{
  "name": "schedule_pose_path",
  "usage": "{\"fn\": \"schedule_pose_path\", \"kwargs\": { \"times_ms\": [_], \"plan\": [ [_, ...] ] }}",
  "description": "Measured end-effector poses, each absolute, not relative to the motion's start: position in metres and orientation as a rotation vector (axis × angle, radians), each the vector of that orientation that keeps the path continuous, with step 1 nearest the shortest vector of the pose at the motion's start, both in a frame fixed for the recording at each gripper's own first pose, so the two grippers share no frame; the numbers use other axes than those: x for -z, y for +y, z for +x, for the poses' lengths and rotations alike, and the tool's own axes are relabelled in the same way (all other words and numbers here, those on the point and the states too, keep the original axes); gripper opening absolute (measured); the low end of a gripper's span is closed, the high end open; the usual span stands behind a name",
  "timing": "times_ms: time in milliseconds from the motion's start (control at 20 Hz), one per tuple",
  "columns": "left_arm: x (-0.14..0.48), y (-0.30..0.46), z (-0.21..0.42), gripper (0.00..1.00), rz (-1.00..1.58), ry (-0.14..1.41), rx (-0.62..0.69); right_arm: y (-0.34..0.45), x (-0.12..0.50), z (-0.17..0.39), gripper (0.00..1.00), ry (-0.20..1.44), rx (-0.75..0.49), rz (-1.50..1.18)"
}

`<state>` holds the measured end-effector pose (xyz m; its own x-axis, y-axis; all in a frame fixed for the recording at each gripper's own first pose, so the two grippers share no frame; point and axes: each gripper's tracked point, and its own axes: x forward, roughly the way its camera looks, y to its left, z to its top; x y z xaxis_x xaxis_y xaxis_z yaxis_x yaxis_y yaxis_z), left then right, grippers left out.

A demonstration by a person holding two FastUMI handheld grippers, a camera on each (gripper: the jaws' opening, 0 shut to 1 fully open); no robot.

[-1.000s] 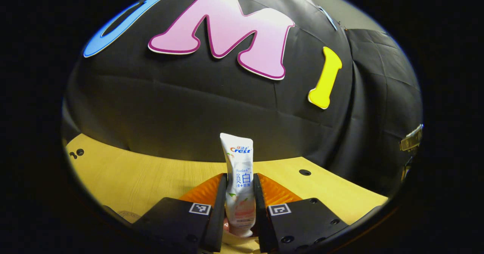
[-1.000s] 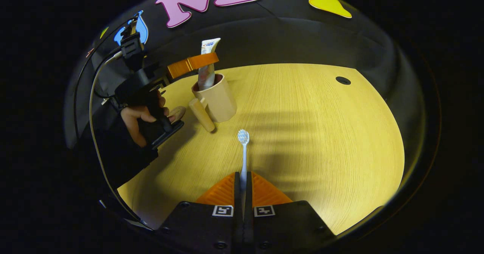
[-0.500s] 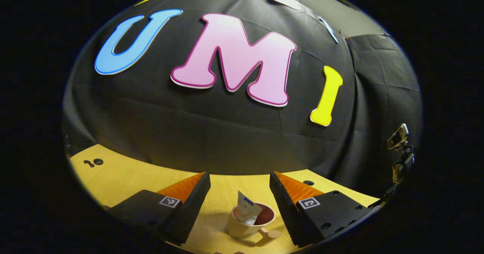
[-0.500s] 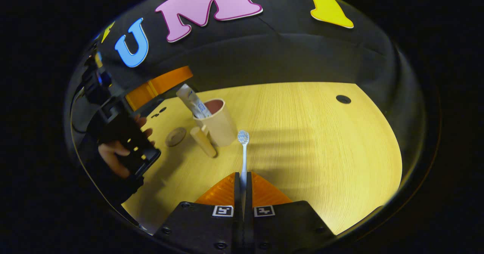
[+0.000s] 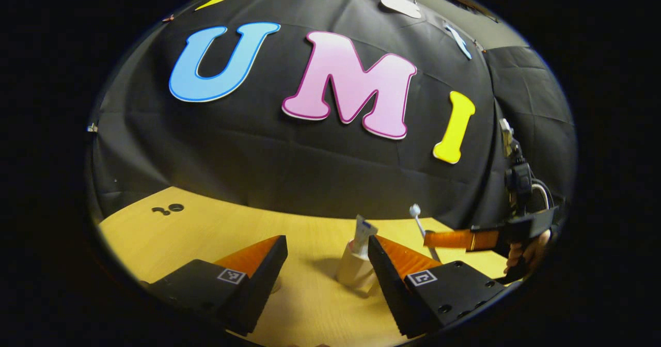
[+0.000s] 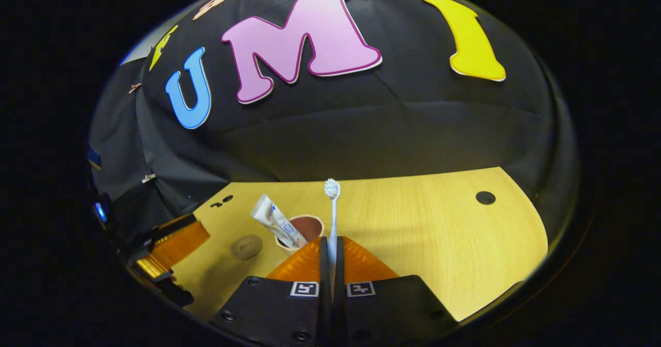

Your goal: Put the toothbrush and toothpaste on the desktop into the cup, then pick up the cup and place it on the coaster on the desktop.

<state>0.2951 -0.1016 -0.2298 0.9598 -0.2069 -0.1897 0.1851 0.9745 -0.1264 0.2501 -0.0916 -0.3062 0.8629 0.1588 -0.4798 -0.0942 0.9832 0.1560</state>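
A: Desktop (image 6: pixel 413 223): broad bare wood at centre and right of the right gripper view, one round hole (image 6: pixel 485 198) near its far right edge. Back edge meets the cloth wall (image 6: pixel 361 130).

B: Left gripper (image 5: pixel 326 264): fingers spread wide, nothing between them. Cup (image 5: pixel 354 269) stands low centre, partly hidden by one finger; toothpaste (image 5: pixel 363 230) leans out of it.

A: Right gripper (image 6: pixel 330 264): pressed together on the toothbrush (image 6: pixel 332 213), head up at frame centre. Cup rim cut off by its fingers there.

B: Coaster (image 6: pixel 246 247) lies lower left in the right gripper view, apart from the cup. In the left gripper view it is hard to make out.
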Motion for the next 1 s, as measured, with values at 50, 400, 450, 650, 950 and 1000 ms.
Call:
{"fn": "schedule_pose_path", "kwargs": {
  "times_ms": [50,400,450,650,950,1000],
  "plan": [
    [0.233,-0.093,0.290,0.98,-0.107,0.212,0.181,-0.088,0.302,0.259,0.05,0.484,-0.134,0.115],
    [0.282,-0.050,0.252,0.98,-0.124,0.361,0.142,-0.060,0.274,0.317,0.05,0.308,-0.165,0.131],
    [0.282,-0.046,0.249,0.98,-0.126,0.363,0.144,-0.055,0.270,0.325,0.05,0.284,-0.176,0.160],
    [0.282,-0.042,0.242,0.97,-0.150,0.382,0.164,-0.051,0.272,0.345,0.05,0.198,-0.185,0.149],
    [0.287,-0.052,0.238,0.97,-0.121,0.393,0.198,-0.042,0.309,0.357,0.05,0.203,-0.179,0.149],
    [0.288,-0.054,0.237,0.97,-0.118,0.391,0.202,-0.043,0.318,0.356,0.06,0.224,-0.168,0.157]
  ]
}}
